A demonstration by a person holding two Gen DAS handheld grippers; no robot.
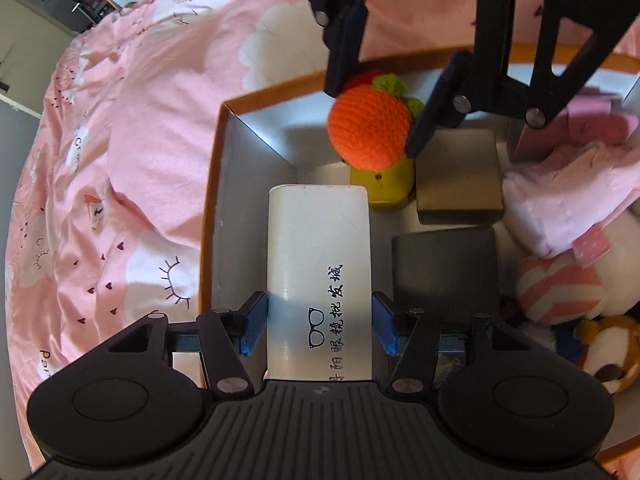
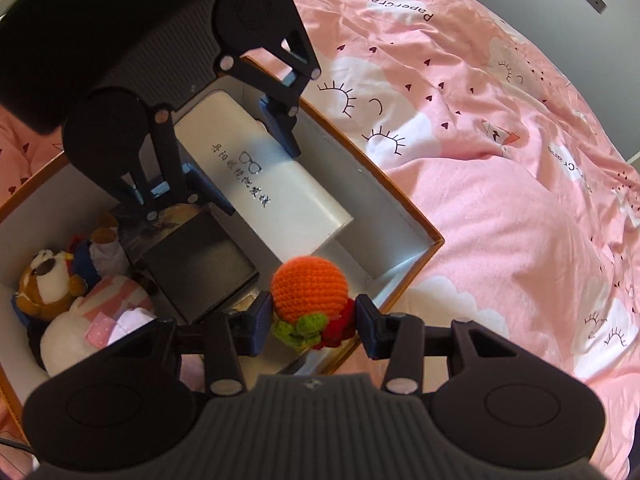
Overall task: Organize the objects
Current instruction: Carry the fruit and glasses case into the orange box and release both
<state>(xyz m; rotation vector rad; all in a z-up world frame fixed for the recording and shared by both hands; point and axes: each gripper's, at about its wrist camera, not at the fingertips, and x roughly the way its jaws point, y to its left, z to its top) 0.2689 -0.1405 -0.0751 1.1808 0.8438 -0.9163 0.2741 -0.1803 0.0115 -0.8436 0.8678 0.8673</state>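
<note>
Your left gripper point(image 1: 319, 326) stands about half open, its blue pads clamped on the sides of the long white glasses case with black print point(image 1: 319, 264). The case hangs inside the orange-rimmed white storage box point(image 1: 224, 148), against its left wall.

Your right gripper point(image 2: 312, 322), narrower, pinches the orange crocheted ball with green and red trim point(image 2: 308, 288) above the box's far corner.

Judgement: placing step. Next, lower each item to the box floor, then release.
</note>
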